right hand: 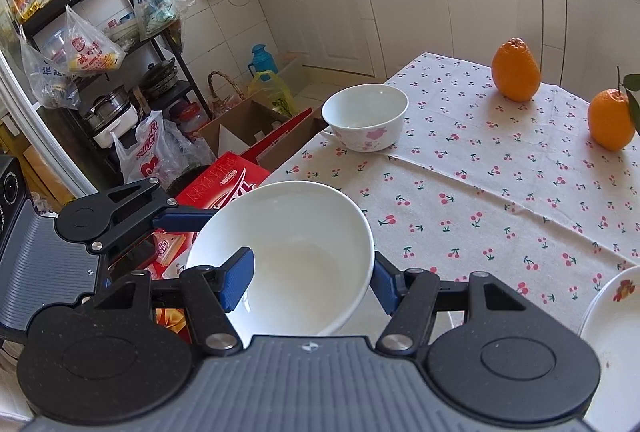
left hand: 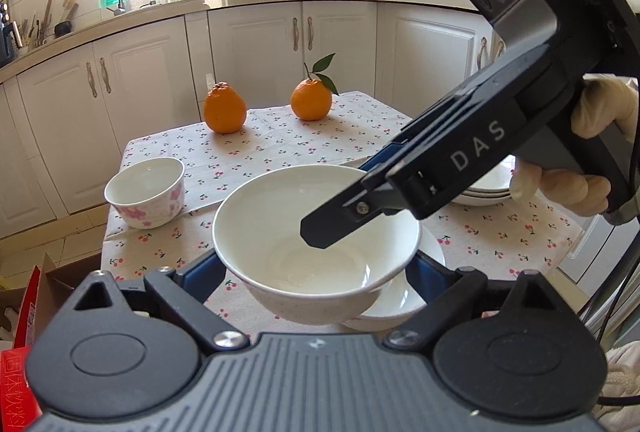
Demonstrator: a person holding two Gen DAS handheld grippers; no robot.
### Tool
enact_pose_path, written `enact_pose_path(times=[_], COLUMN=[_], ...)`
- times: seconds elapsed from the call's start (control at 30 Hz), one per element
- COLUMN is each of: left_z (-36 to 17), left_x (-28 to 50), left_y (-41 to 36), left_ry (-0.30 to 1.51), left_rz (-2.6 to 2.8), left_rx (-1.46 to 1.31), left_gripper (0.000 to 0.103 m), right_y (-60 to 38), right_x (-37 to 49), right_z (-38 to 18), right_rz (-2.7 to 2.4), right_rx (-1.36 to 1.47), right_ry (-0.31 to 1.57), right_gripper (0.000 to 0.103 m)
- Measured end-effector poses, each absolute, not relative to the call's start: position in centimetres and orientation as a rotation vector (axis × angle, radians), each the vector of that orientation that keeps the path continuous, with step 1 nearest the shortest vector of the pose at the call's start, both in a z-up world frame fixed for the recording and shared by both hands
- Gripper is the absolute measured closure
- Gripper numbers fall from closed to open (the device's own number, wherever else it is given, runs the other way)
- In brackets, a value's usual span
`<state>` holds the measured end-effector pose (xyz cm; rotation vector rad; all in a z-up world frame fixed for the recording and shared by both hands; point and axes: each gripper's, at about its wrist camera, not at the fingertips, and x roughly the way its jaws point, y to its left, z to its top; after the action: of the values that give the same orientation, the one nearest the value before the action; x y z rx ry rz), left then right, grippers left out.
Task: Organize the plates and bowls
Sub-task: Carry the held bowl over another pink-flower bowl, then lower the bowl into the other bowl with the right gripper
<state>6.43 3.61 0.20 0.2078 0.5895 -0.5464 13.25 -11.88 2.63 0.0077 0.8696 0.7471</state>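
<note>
**Kitchen tabletop: bowls and plates, sorting under way**

Kitchen with white cabinets; tabletop (right hand: 500, 200) under a cherry-print cloth.

- White bowl (left hand: 316, 232): lifted off the cloth, carried at the near edge of the tabletop, just above a second white dish (left hand: 404, 296) that it partly hides.
- Flowered bowl (right hand: 365, 117): stands alone at the far left edge, not yet gathered.
- Plate stack (left hand: 486, 192): on the right, mostly hidden behind the right tool; a decorated plate (right hand: 616, 316) shows in the right wrist view.
- Two oranges (left hand: 224, 108): far side, untouched.

Judgement: plates appear stacked; bowls remain separate, so nesting is left.

- Right hand-held gripper (right hand: 310, 282): pinching the white bowl's rim, one pad inside, one outside.
- Left hand-held gripper (left hand: 316, 282): spread wide, fingers flanking the bowl's wall; whether they touch it, cannot tell.
</note>
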Motion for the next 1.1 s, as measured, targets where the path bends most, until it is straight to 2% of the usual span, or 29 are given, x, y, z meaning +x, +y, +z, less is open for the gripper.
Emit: enact_pose_path(times=[0.57, 1.1], left_z=[-1.6, -2.8], left_x=[7.7, 8.1], left_y=[-0.4, -0.9], left_ry=[0.643, 0.694], left_rz=[-0.623, -0.629], left_rx=[0.238, 0.254], left_gripper=[0.007, 0.007], right_y=[-15.9, -16.0], right_x=[12.8, 12.9], right_z=[0.8, -0.2], right_rz=[0.658, 0.652], right_rx=[0.050, 0.048], right_ry=[0.892, 0.917], right_gripper=[0.035, 0.035])
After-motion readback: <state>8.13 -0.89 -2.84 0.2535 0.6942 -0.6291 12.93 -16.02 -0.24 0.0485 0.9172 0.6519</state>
